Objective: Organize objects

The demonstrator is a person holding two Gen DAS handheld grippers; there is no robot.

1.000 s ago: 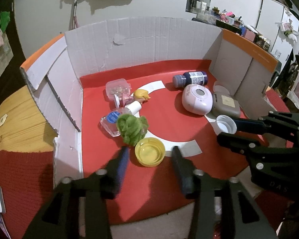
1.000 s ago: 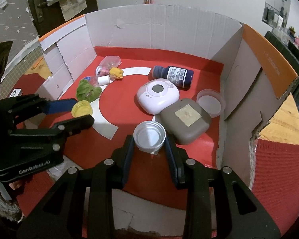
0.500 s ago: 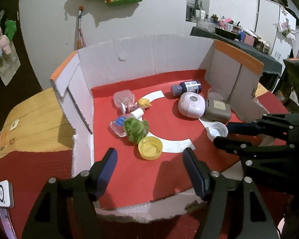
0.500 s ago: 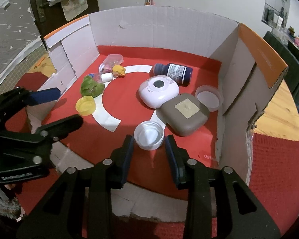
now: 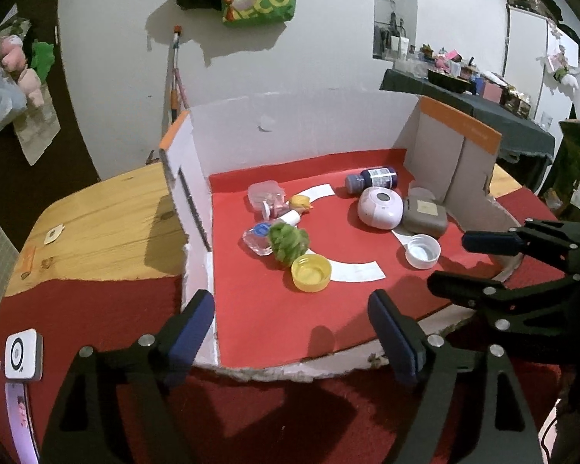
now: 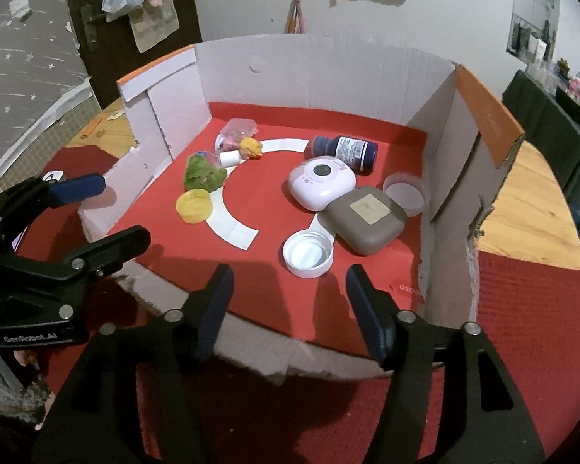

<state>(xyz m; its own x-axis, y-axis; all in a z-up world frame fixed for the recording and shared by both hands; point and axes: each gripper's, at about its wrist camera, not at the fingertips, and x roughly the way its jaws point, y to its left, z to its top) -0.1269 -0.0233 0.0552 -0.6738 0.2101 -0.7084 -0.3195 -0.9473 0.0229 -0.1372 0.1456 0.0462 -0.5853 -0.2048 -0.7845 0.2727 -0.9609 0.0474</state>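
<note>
Dim indoor light — hard shadows, fisheye-warped edges.

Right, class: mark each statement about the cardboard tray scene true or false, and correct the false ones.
1. The round yellow plastic lid lies open side up beside the green fuzzy toy. True.
2. The dark blue bottle stands upright. False: it lies on its side.
3. The right claw grips the round white plastic lid. False: its jaws are opening, nothing between them.
4. The grey-brown square case touches the white rounded device. True.
5. The left claw holds the yellow lid. False: it is empty, jaws opening.
</note>
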